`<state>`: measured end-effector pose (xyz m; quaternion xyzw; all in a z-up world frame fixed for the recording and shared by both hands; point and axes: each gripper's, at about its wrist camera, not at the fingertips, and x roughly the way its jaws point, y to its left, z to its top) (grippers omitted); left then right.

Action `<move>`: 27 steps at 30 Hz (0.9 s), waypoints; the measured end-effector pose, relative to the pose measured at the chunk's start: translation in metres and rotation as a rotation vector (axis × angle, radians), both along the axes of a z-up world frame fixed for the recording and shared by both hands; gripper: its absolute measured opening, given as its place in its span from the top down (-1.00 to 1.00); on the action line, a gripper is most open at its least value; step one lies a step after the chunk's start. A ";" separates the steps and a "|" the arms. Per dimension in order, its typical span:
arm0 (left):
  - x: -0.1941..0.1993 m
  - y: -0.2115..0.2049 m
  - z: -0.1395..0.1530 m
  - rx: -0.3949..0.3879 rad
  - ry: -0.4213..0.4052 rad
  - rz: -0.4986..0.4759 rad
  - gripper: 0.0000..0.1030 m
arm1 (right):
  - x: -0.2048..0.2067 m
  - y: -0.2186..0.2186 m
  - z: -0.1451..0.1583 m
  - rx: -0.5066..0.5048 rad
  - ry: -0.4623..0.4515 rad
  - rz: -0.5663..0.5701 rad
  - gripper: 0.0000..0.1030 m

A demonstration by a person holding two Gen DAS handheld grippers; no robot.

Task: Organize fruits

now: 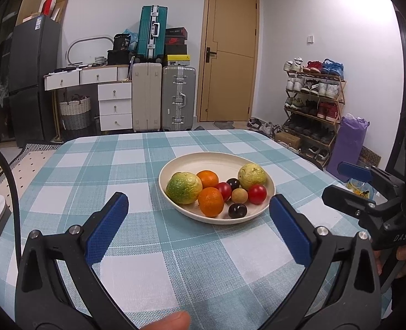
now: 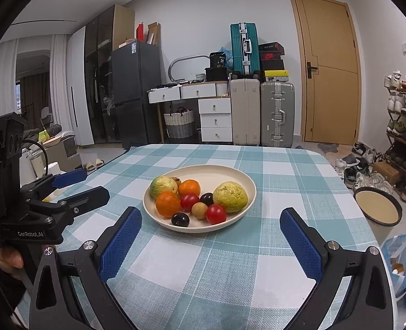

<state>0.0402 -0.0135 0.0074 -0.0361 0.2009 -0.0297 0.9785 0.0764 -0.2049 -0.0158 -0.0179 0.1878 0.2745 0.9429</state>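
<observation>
A cream plate (image 1: 175, 166) (image 2: 225, 172) stands on the checked table and holds two green-yellow guavas (image 1: 183, 187) (image 2: 230, 196), two oranges (image 1: 210, 201) (image 2: 167, 204), two red tomatoes (image 1: 257, 194) (image 2: 216, 213), two dark plums (image 1: 237, 210) (image 2: 180, 219) and a tan longan (image 1: 239, 195) (image 2: 199, 210). My left gripper (image 1: 199, 211) is open and empty, just short of the plate. My right gripper (image 2: 210, 227) is open and empty, also near the plate's front rim. Each gripper shows at the edge of the other's view, the right one (image 1: 351, 184) and the left one (image 2: 76, 189).
The table has a blue-and-white checked cloth (image 1: 148, 247) (image 2: 203, 261). Off its right edge a cream bowl (image 2: 377, 206) sits low, beside a shoe rack (image 1: 313, 104). Suitcases (image 1: 161, 96), white drawers (image 1: 112, 101) and a door (image 1: 227, 55) stand beyond the far edge.
</observation>
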 end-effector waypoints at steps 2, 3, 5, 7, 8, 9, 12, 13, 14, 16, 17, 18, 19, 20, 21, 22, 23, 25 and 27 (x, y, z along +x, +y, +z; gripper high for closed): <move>0.000 -0.001 0.000 0.000 0.001 0.000 -0.99 | 0.000 0.000 0.000 -0.001 0.001 -0.002 -1.00; 0.001 -0.001 0.000 -0.001 0.002 0.000 -0.99 | 0.000 0.000 0.000 0.000 0.002 -0.002 -1.00; 0.001 -0.001 -0.001 -0.002 0.003 0.001 -0.99 | -0.001 -0.001 0.000 0.000 0.002 -0.004 -1.00; 0.001 -0.001 -0.001 -0.003 0.006 0.003 -0.99 | -0.001 -0.001 0.000 0.001 0.003 -0.005 -1.00; 0.002 -0.001 -0.001 -0.005 0.009 0.004 -0.99 | -0.001 -0.001 0.000 0.001 0.004 -0.005 -1.00; 0.002 0.000 -0.001 -0.006 0.010 0.005 -0.99 | -0.001 -0.001 0.000 0.000 0.004 -0.004 -1.00; 0.002 0.000 -0.002 -0.007 0.005 0.005 -0.99 | -0.002 -0.001 0.000 0.001 0.004 -0.006 -1.00; 0.002 0.000 -0.002 -0.007 0.006 0.004 -0.99 | -0.002 -0.001 0.000 0.001 0.004 -0.006 -1.00; 0.002 0.000 -0.002 -0.006 0.006 0.004 -0.99 | -0.002 -0.001 0.000 0.001 0.005 -0.006 -1.00; 0.003 0.001 -0.002 -0.006 0.006 0.004 -0.99 | -0.002 -0.002 0.000 0.001 0.005 -0.005 -1.00; 0.002 0.000 -0.002 -0.006 0.006 0.003 -0.99 | -0.002 -0.002 0.000 0.002 0.005 -0.005 -1.00; 0.003 0.001 -0.002 -0.007 0.005 0.005 -0.99 | -0.001 -0.002 0.000 0.001 0.006 -0.005 -1.00; 0.003 0.001 -0.002 -0.007 0.005 0.005 -0.99 | -0.001 -0.002 0.000 0.001 0.005 -0.006 -1.00; 0.003 0.000 -0.002 -0.007 0.004 0.005 -0.99 | -0.002 -0.002 0.000 0.001 0.004 -0.005 -1.00; 0.003 0.001 -0.002 -0.007 0.005 0.004 -0.99 | -0.001 -0.002 0.000 0.001 0.005 -0.005 -1.00; 0.003 0.001 -0.002 -0.007 0.006 0.005 -0.99 | -0.001 -0.001 0.000 0.000 0.005 -0.004 -1.00; 0.003 0.000 -0.002 -0.006 0.005 0.006 -0.99 | -0.001 -0.001 0.000 0.000 0.005 -0.004 -1.00; 0.003 0.001 -0.002 -0.007 0.004 0.005 -0.99 | -0.001 -0.001 0.000 0.000 0.005 -0.004 -1.00; 0.003 0.001 -0.002 -0.007 0.005 0.004 -0.99 | -0.001 -0.001 0.000 0.001 0.005 -0.004 -1.00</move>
